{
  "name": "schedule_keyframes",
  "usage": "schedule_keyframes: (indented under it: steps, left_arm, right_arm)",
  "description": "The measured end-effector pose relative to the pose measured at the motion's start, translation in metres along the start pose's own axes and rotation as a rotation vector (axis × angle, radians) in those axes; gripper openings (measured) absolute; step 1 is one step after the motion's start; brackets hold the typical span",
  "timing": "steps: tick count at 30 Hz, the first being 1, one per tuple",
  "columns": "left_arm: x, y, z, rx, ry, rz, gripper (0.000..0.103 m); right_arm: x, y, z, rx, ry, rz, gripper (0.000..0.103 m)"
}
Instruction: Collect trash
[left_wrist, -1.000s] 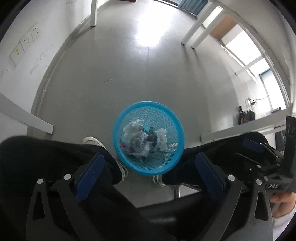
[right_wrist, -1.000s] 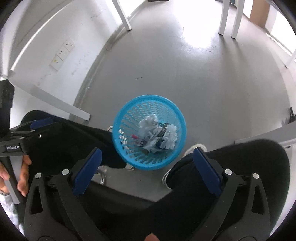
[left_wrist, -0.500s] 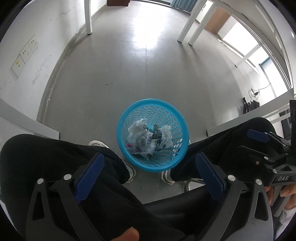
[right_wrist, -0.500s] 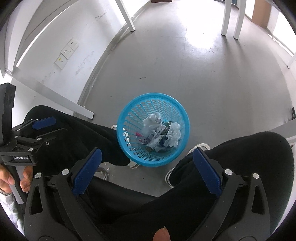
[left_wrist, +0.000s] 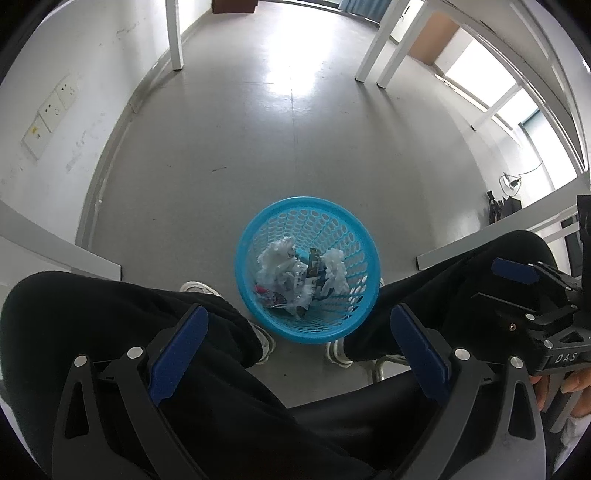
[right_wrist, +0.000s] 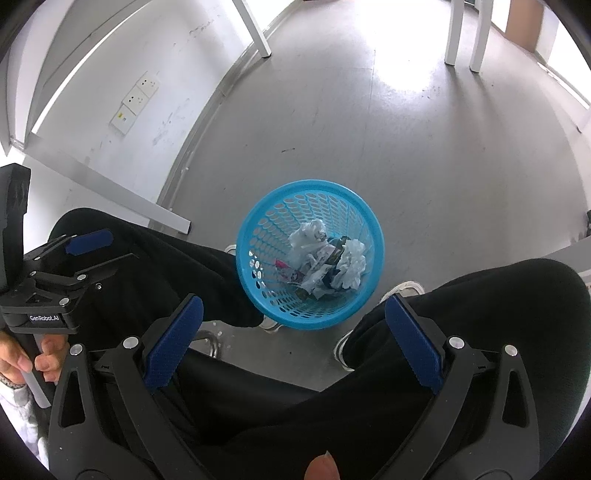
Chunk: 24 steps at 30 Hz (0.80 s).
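The left tool (left_wrist: 299, 350) is wide open and holds nothing. The blue basket (left_wrist: 258, 240) stands on the grey floor (left_wrist: 258, 147) below it, between its two blue pads (left_wrist: 177, 350). White crumpled paper (left_wrist: 275, 264) and wrappers (left_wrist: 271, 295) lie inside the basket. The person's black legs (left_wrist: 110, 314) sit on both sides of the basket, between the tools and the floor. The right tool (right_wrist: 293, 345) is wide open too, with nothing in it, above the same basket (right_wrist: 258, 221). White table legs (right_wrist: 461, 33) stand far off.
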<state>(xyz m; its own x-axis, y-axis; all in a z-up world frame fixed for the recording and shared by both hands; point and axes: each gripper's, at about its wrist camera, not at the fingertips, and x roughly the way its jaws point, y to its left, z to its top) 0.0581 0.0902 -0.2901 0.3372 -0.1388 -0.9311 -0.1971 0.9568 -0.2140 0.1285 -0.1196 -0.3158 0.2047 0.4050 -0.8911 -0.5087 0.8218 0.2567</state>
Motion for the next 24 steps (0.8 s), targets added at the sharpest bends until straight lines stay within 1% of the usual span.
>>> schedule_keyframes:
  steps: [14, 24]
  left_arm:
    - [0.0050, 0.0087, 0.0023, -0.041, 0.022, -0.040, 0.097]
    - [0.0056, 0.0097, 0.0031, -0.043, 0.023, -0.040, 0.097]
  right_arm:
    - [0.0036, -0.0007, 0.0014, 0.004, 0.006, 0.009, 0.094]
    - [0.0052, -0.0008, 0.0007, 0.015, 0.004, 0.019, 0.094]
